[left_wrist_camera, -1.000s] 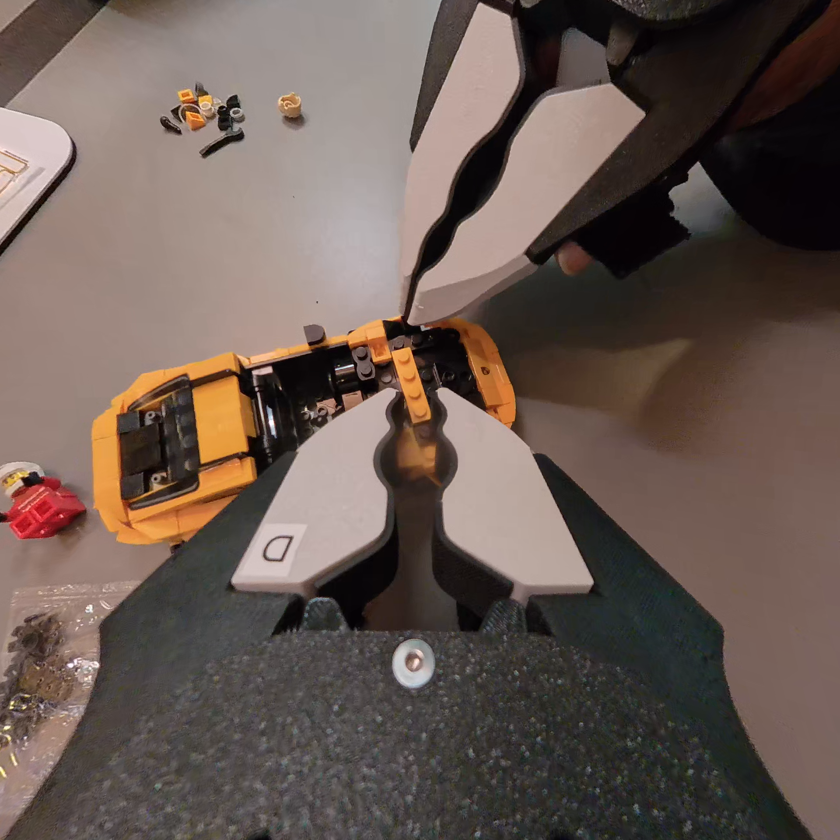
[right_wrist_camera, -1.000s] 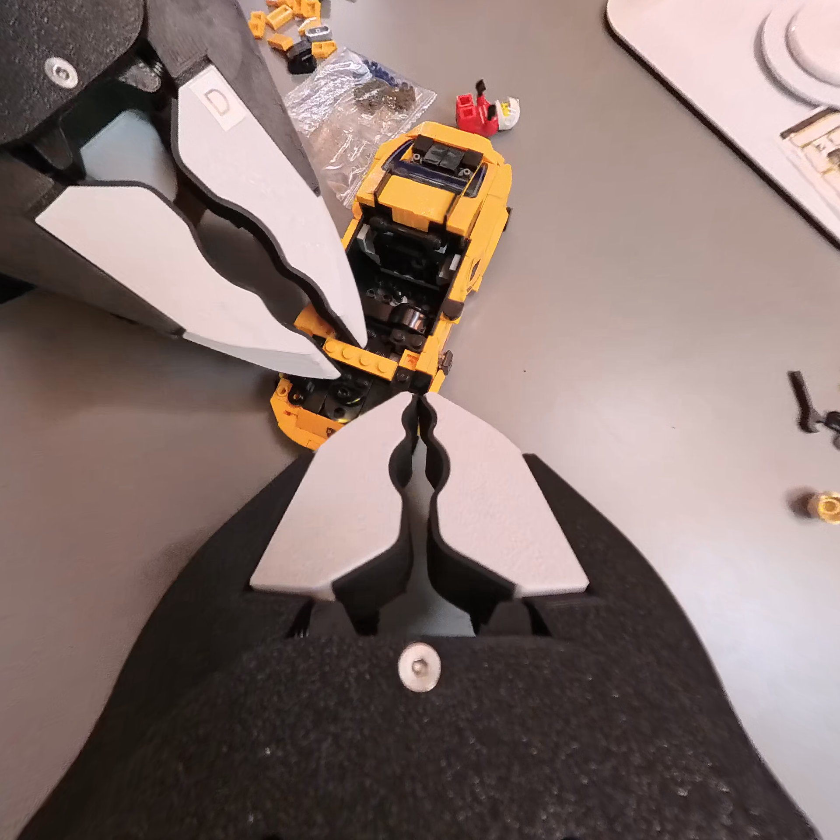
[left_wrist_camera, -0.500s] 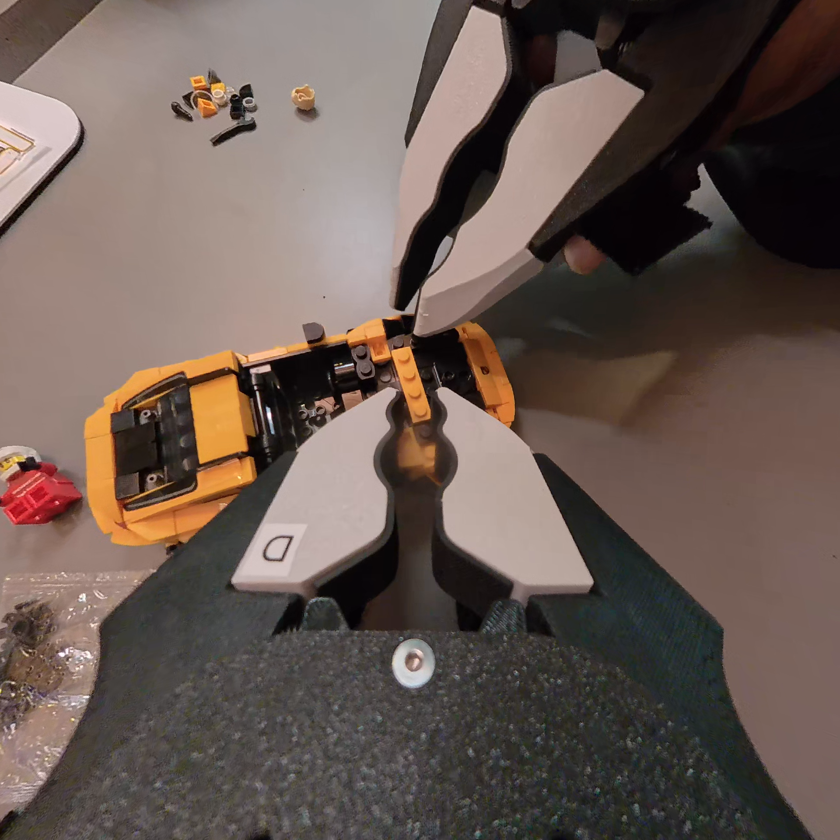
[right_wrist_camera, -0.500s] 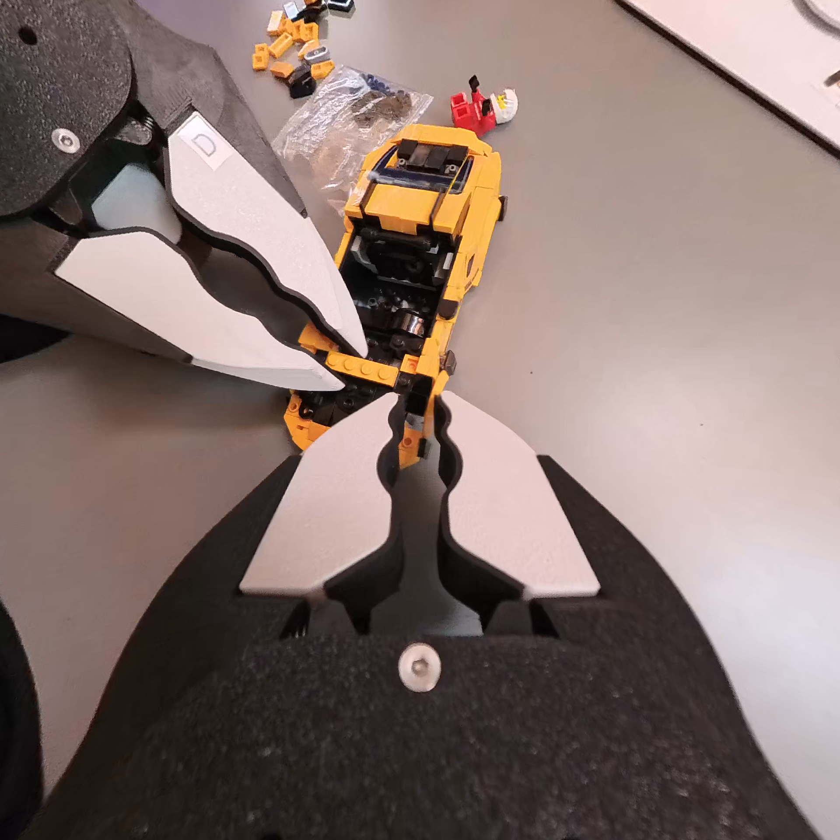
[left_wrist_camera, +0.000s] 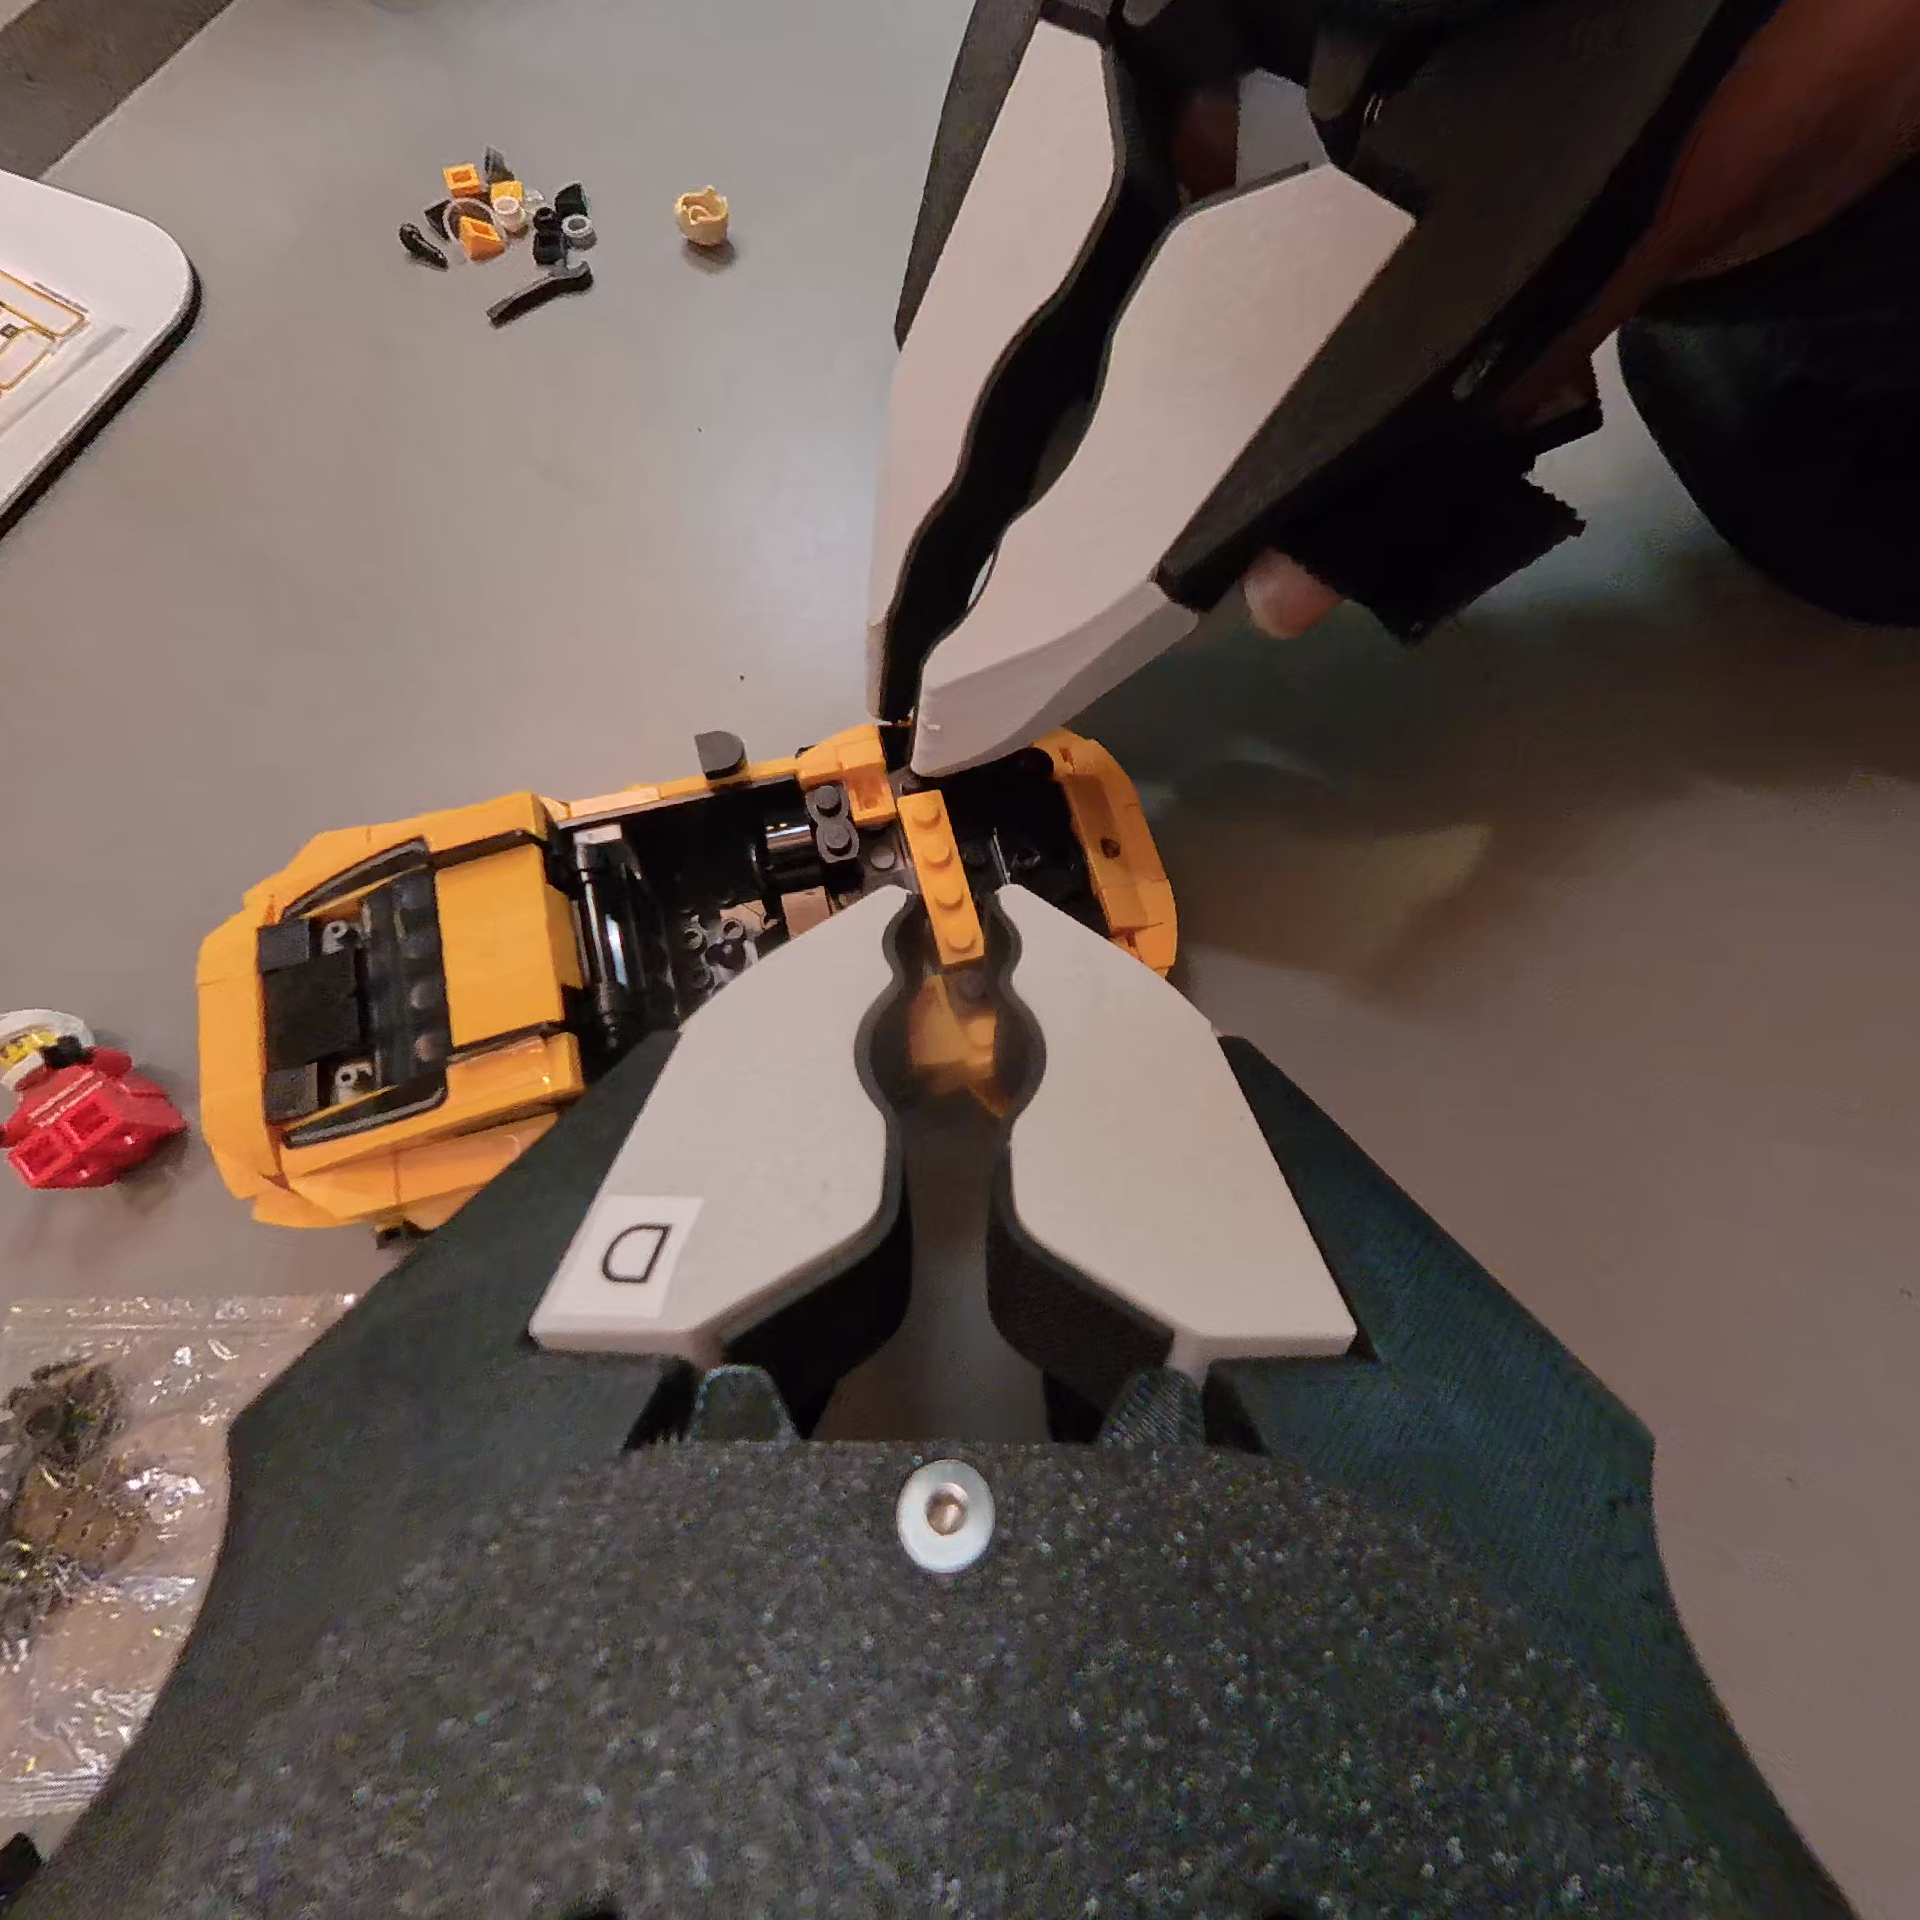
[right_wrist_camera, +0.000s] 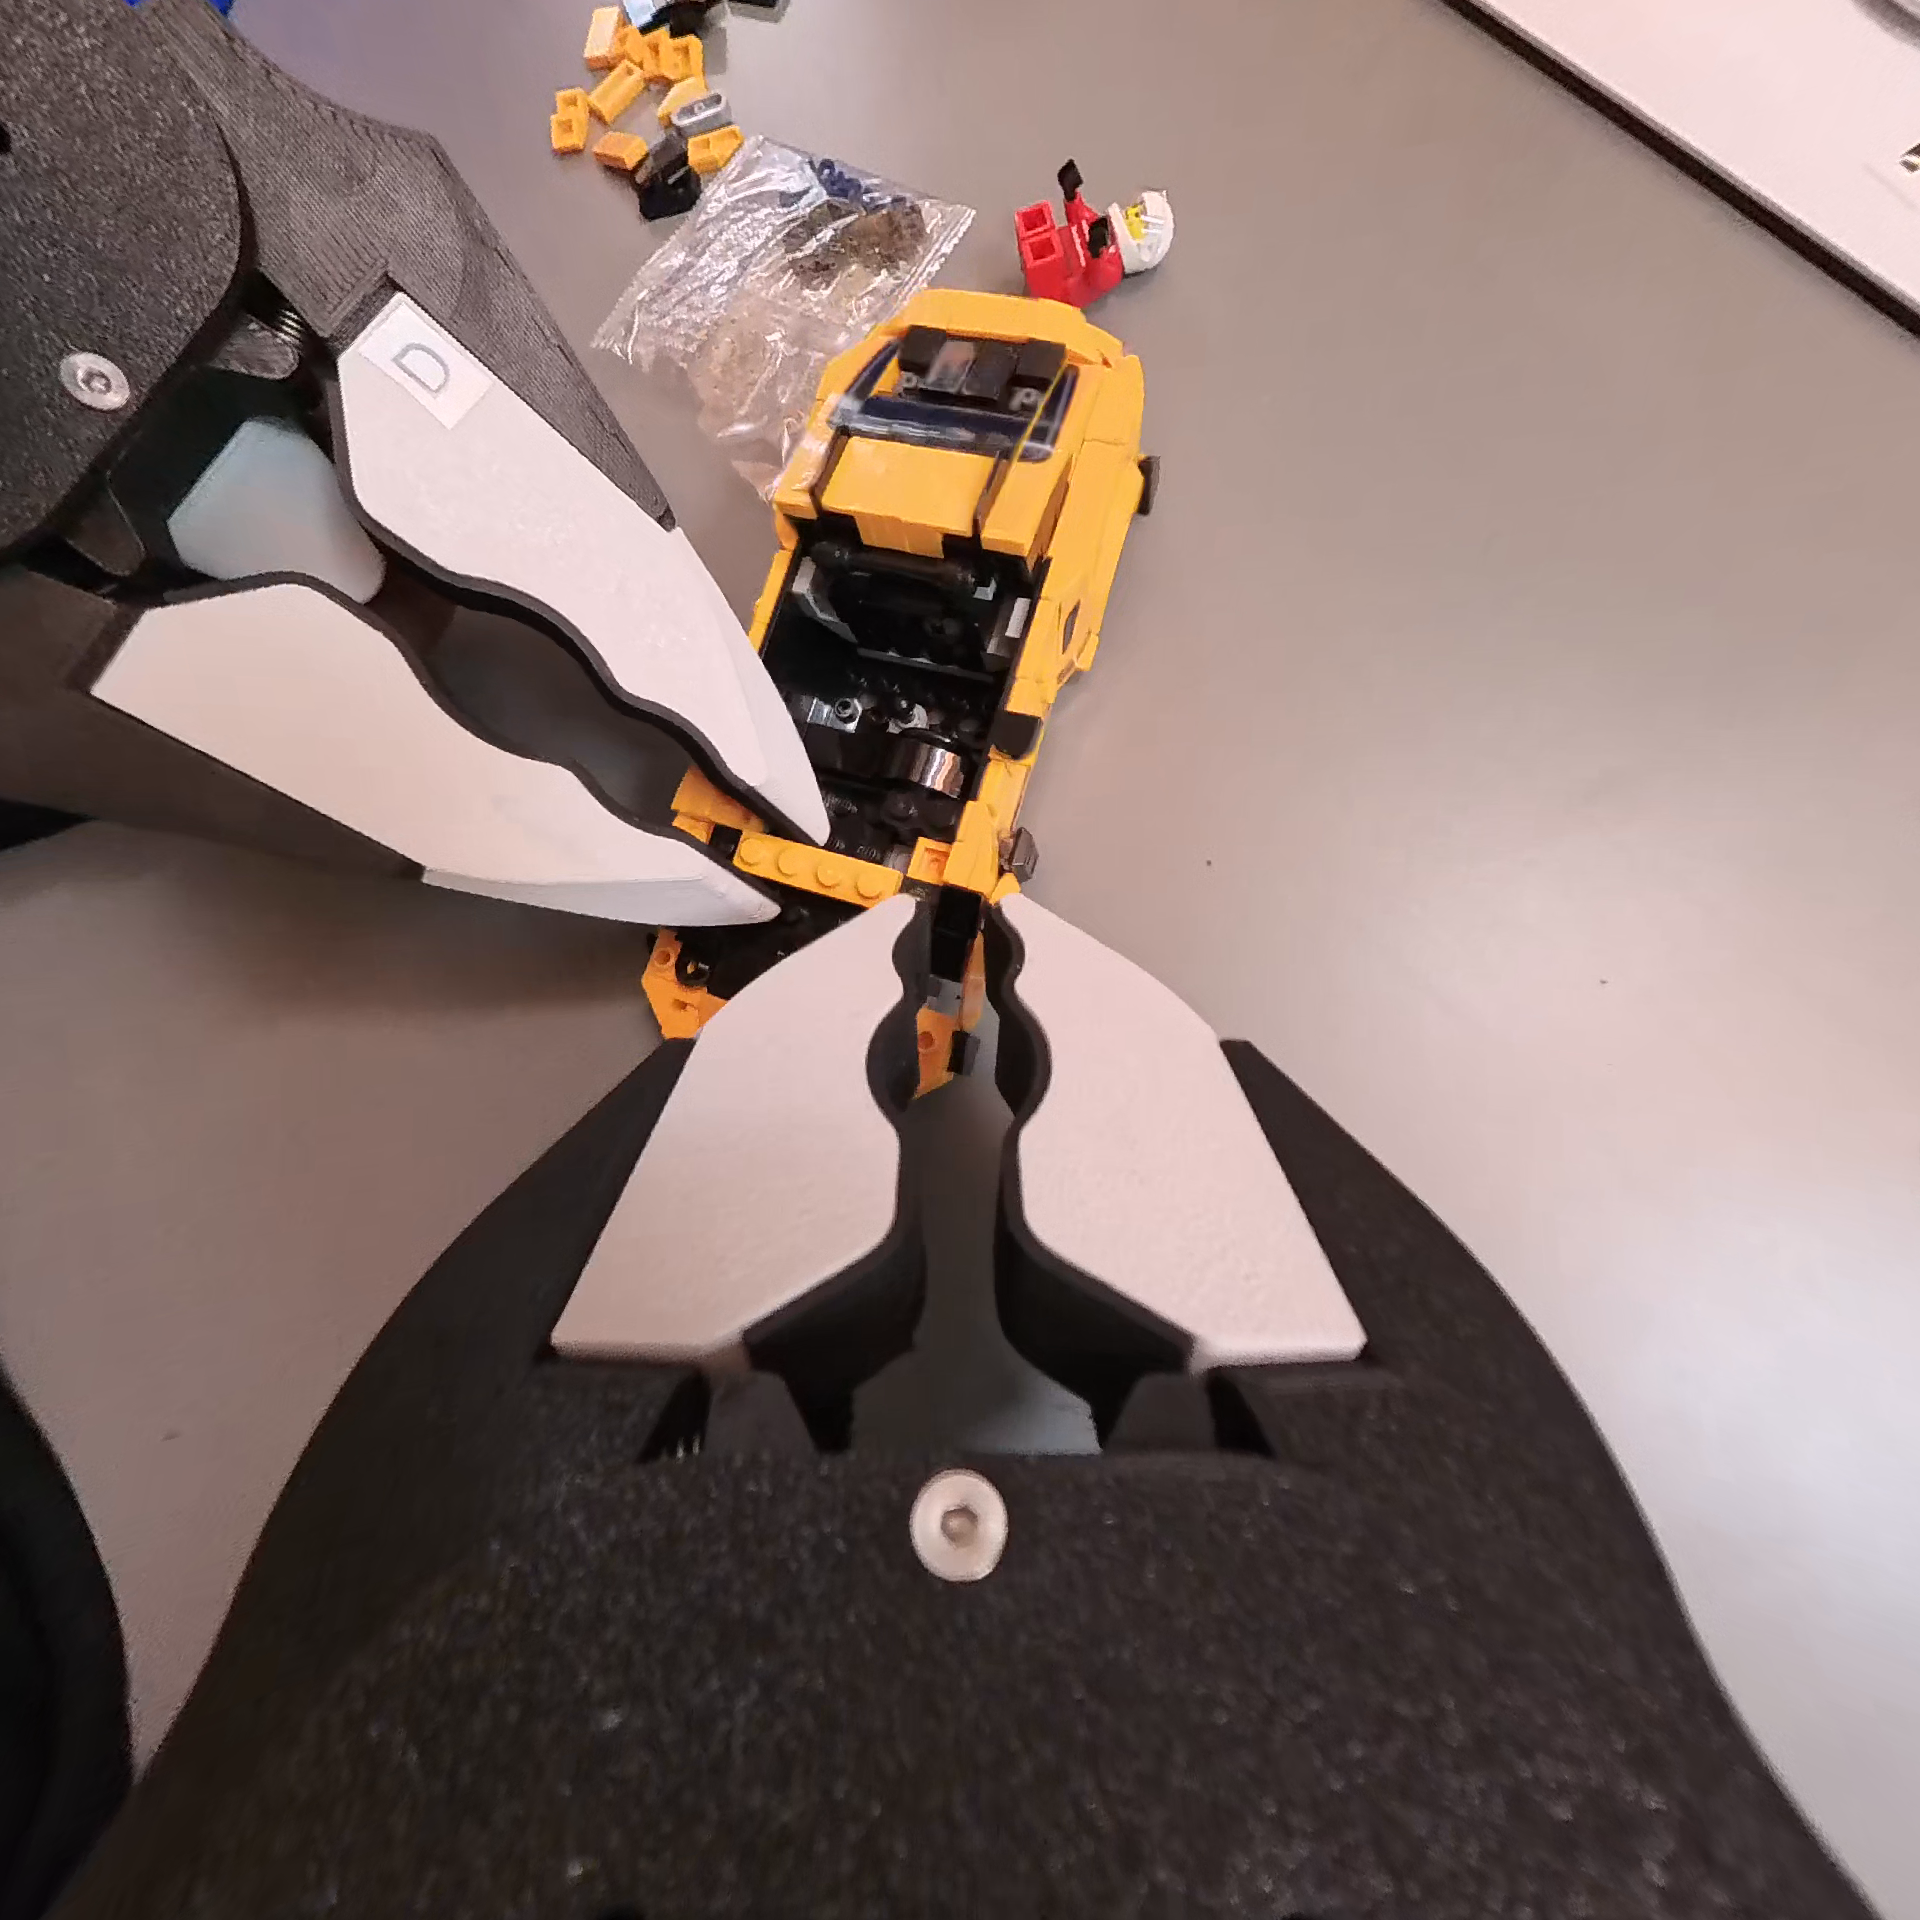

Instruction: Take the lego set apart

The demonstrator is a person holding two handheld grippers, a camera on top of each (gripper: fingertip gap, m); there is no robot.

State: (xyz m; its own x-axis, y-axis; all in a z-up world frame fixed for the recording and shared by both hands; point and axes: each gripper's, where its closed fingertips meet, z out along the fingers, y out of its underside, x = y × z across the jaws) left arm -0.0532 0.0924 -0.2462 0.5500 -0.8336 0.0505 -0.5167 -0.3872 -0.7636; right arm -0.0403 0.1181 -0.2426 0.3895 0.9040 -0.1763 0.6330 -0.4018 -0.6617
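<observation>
I see my right gripper (right_wrist_camera: 948, 914) pinched on the near side wall of the yellow lego car (right_wrist_camera: 935, 582), roof off, black interior exposed. Left gripper (right_wrist_camera: 800, 873) tips clamp the orange stud strip (right_wrist_camera: 821, 868) from the left. Behind the car: parts bag (right_wrist_camera: 769, 281), red minifigure (right_wrist_camera: 1091, 234), loose orange bricks (right_wrist_camera: 644, 104).

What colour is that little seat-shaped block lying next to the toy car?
Red. The block lies just past the car, beside a small white helmet piece; the right wrist view shows it best.

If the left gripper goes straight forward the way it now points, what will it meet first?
The left gripper already has the yellow Lego car at its jaws, around an orange studded plate. Straight on, it would push further over that plate; beyond it is probably the right gripper, though depth is unclear.
</observation>
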